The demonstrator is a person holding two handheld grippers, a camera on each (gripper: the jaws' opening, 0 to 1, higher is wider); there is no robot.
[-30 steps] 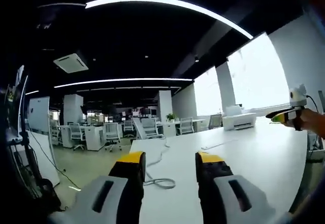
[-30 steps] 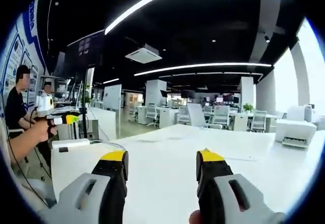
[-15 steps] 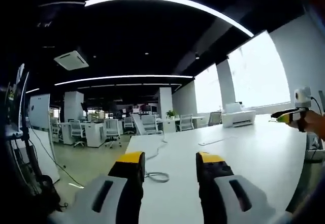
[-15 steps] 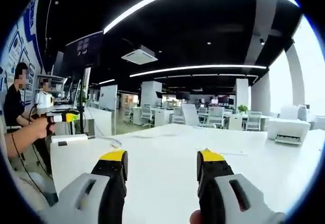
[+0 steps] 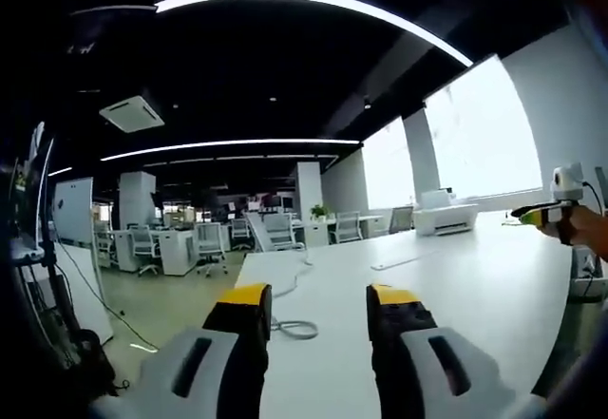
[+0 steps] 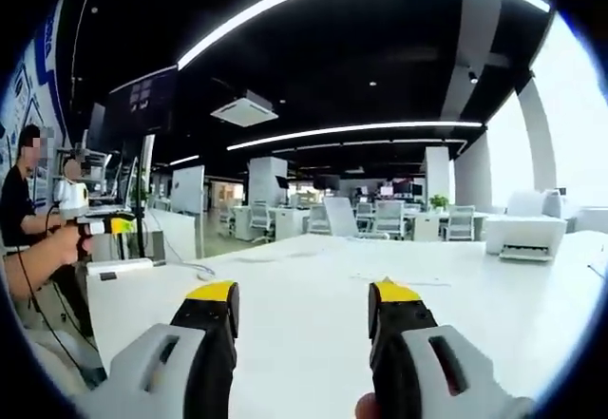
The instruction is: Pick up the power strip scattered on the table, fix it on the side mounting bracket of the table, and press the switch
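Both grippers are raised above the white table (image 5: pixel 494 286), jaws spread apart with nothing between them: the left gripper (image 5: pixel 313 297) in its own view, the right gripper (image 6: pixel 302 295) in its own. In the right gripper view, the power strip (image 6: pixel 119 267) lies at the table's left end, a white bar with a small dark switch, its cable (image 6: pixel 195 269) trailing away across the tabletop. In the left gripper view a coiled cable (image 5: pixel 294 327) rests on the table just beyond the left jaw. Likely a rigid, light plastic body, smooth enough to slip; gripping across its narrow width mid-length should suit, since the cord may drag.
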